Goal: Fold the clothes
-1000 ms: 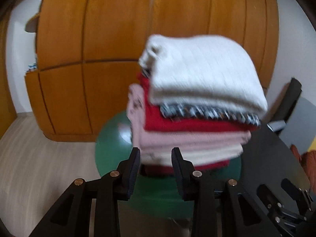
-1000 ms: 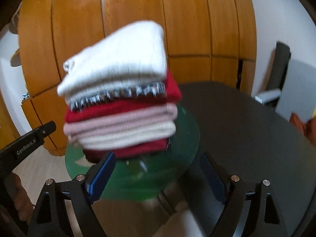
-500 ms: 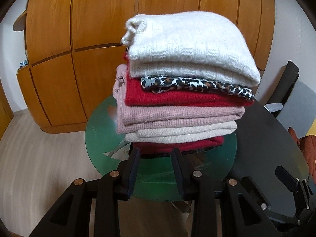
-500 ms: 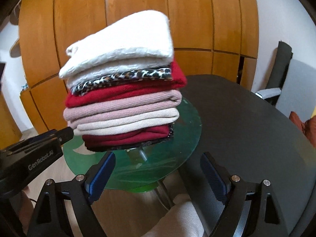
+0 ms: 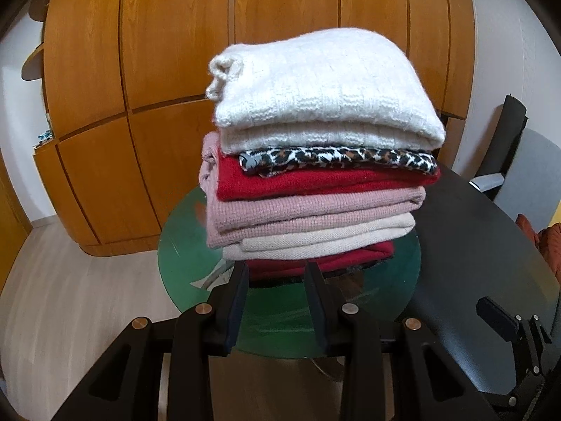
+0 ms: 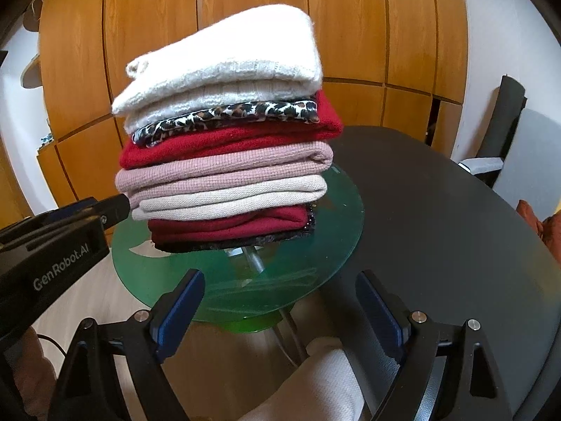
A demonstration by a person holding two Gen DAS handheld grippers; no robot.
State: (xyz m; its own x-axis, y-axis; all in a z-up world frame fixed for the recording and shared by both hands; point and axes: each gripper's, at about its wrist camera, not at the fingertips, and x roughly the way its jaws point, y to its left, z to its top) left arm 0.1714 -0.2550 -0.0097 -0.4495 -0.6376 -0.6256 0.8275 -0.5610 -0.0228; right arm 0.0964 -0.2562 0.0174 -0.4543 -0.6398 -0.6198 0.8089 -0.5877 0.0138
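The left hand-held gripper (image 5: 277,277) has its jaws partly apart with nothing between them; the tips reach up to the bottom edge of the pile of folded clothes (image 5: 315,175) in its own view, but whether they touch it cannot be told. In the right wrist view its fingers (image 6: 105,210) point at the left side of the pile, low down beside the cream layer. The pile sits on a round green glass tabletop (image 5: 186,252), with a fluffy white sweater (image 5: 315,84) on top, then a leopard-print piece (image 5: 336,159), a red knit (image 5: 315,184), a pink knit (image 5: 308,210), a cream knit (image 5: 326,236) and a dark red one (image 5: 315,263) at the bottom. A black tabletop (image 6: 438,210) lies just beside the glass on the right. The right hand-held gripper (image 6: 280,301) stands wide open and empty, short of the pile, above the glass edge. A light cloth (image 6: 315,379) lies below it. Wooden cupboard doors (image 5: 175,52) fill the background.
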